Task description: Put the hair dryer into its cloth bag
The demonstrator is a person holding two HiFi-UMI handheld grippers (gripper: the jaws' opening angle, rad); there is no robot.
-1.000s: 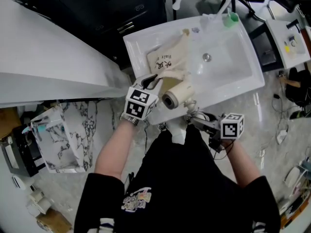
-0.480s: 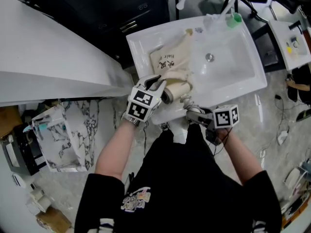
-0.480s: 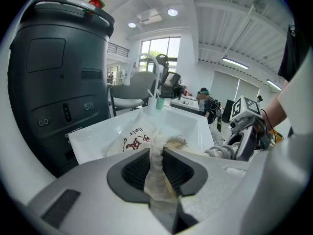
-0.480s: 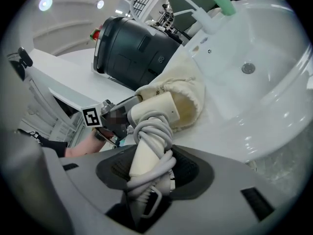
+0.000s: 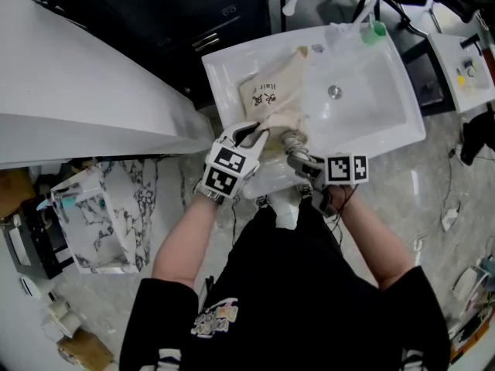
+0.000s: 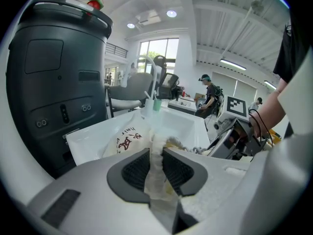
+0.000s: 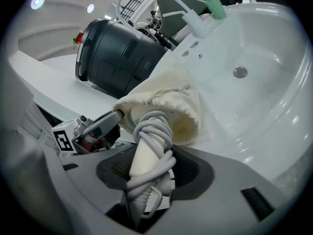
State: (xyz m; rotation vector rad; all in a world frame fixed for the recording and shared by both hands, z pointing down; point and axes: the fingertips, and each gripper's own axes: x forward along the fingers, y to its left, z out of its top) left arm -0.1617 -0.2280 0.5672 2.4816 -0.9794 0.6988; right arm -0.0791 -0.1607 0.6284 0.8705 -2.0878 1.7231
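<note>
Two grips share the job. The left gripper point(image 6: 155, 161) is nearly closed, its pads pinching a fold of the cloth bag's point(image 5: 272, 99) rim. The bag is soft and limp, so its mouth probably gapes only while held. The right gripper point(image 7: 151, 169) stands wide, clamped on the hair dryer point(image 7: 142, 156) by its cord-wound handle, which looks rigid, smooth and light, and seems the best place to hold it. Just ahead of those jaws, the barrel sits inside the bag mouth at the sink's point(image 5: 371, 122) near edge. Both forearms reach forward, grippers tilted downward, tips close together.
</note>
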